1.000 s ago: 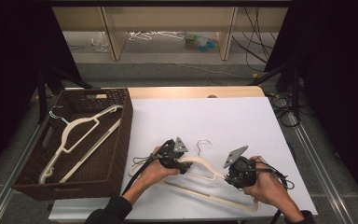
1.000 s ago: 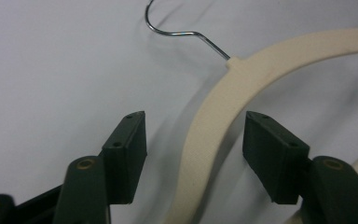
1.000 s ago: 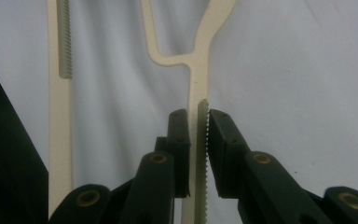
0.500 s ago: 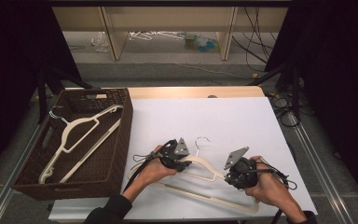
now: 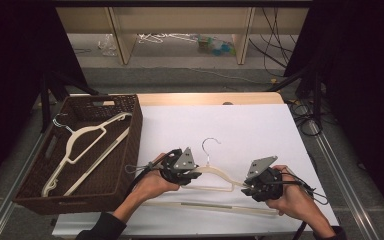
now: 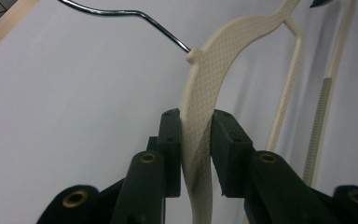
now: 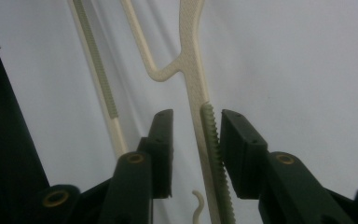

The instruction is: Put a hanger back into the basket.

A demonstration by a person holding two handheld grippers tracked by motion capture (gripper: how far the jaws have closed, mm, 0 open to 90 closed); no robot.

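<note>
The left gripper pinches the hanger's shoulder; its long bar runs rightward between the right gripper's just-loosened jaws.

The left hand-held gripper has just closed its jaws tight; the right hand-held gripper has just opened, jaws parted.

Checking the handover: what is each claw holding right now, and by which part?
The left claw is shut on the cream hanger, on its shoulder arm just below the hook. The right claw has just opened around the other arm and grips nothing.
</note>
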